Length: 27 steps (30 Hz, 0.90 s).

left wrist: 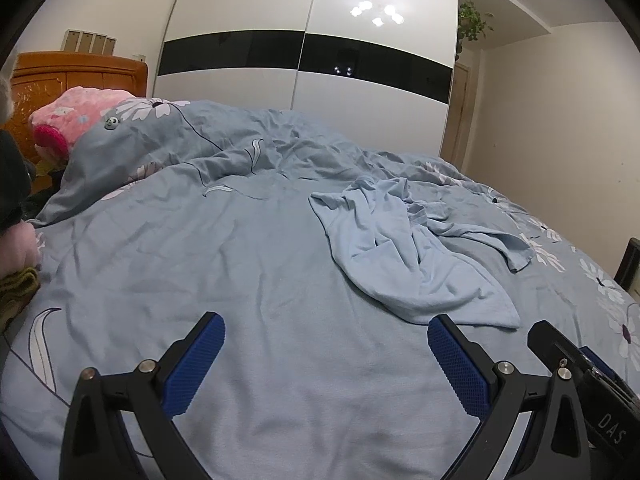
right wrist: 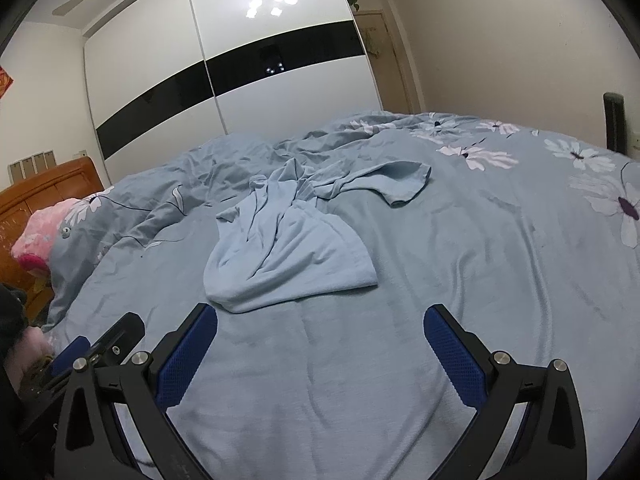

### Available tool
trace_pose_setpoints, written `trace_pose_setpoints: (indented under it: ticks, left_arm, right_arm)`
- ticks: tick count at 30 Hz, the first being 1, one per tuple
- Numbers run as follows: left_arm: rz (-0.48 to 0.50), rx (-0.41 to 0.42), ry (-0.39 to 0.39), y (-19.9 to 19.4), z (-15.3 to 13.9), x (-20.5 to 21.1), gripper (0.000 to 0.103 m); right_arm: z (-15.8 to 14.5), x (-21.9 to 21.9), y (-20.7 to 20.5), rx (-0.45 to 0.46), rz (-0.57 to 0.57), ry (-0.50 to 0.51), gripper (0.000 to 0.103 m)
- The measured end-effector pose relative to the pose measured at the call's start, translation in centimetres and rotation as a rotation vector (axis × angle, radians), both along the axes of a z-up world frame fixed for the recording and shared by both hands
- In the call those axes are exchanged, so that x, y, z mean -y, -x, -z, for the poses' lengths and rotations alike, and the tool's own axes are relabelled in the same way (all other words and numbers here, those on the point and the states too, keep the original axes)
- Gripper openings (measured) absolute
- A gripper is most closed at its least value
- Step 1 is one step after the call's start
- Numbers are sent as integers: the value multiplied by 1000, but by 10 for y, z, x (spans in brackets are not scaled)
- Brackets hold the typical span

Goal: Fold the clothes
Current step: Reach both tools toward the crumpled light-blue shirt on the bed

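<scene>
While both claws hover above the bed, a crumpled light-blue shirt [left wrist: 416, 248] lies on the blue floral duvet [left wrist: 200, 260], right of centre in the left wrist view and just left of centre in the right wrist view [right wrist: 288, 240]. In the lower middle of the left wrist view, the left claw [left wrist: 326, 340] stands with its blue-padded fingers wide apart, nothing between them but duvet; the shirt's near hem lies just above its right finger. Across the lower part of its own frame, the right claw [right wrist: 320, 334] is likewise spread wide and empty, the shirt just beyond its fingertips. A white wardrobe [left wrist: 304, 60] with a black band fills the top of the frame, and a pink pillow [left wrist: 76, 116] sits at the left.
</scene>
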<state>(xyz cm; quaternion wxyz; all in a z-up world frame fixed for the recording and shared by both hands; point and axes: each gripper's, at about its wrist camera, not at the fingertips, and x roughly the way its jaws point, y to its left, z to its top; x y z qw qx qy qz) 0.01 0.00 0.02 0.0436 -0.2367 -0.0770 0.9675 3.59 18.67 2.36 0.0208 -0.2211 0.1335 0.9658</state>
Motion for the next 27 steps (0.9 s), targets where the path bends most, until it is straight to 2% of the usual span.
trace_pose_setpoints:
  ticks: [5, 19, 27]
  left_arm:
    - [-14, -7, 4, -1, 1, -2, 103]
    - [29, 34, -19, 8, 7, 7, 103]
    - [49, 59, -69, 11, 8, 11, 103]
  right_arm:
    - [0, 2, 0, -4, 1, -19, 103]
    - [4, 7, 1, 9, -15, -43, 103]
    - [4, 10, 2, 19, -18, -46, 103]
